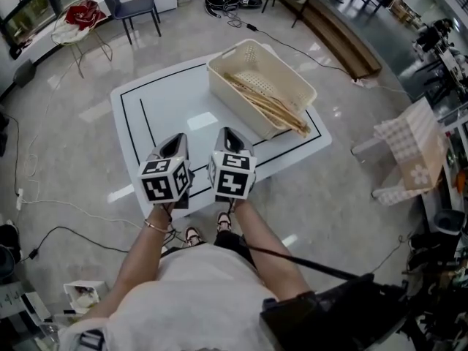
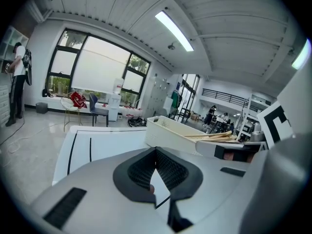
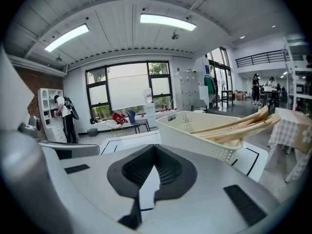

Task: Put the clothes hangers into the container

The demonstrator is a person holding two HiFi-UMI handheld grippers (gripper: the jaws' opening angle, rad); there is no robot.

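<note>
**Grippers shut and empty, hangers in the basket**

Left gripper [image 1: 175, 139] and right gripper [image 1: 228, 133] are held side by side over the near edge of the white tabletop [image 1: 168, 101]. Both are tipped a little downward and pointed toward the basket [image 1: 219, 75].

In the left gripper view, the jaws are seen pressed together at their tips. Nothing is held between them. The same is seen in the right gripper view: the jaws are closed and no thing is gripped.

The white basket is set on the far right part of the tabletop, well apart from both grippers. Small holes can be seen in its walls. The wooden hangers [image 1: 270, 104] are laid inside it in a slanted bunch. Their ends are seen poking over the rim at the near right corner.

Black lines are drawn on the tabletop in a box shape, and the basket is set partly over them.

A dark chair [image 1: 131, 6] is seen far back on the shiny floor [image 1: 344, 196], with a red cloth [image 1: 82, 13] on a small seat beside it. A checked cloth [image 1: 413, 152] is hung on a frame to the right. Cables [image 1: 44, 232] are spread on the floor at the left.
</note>
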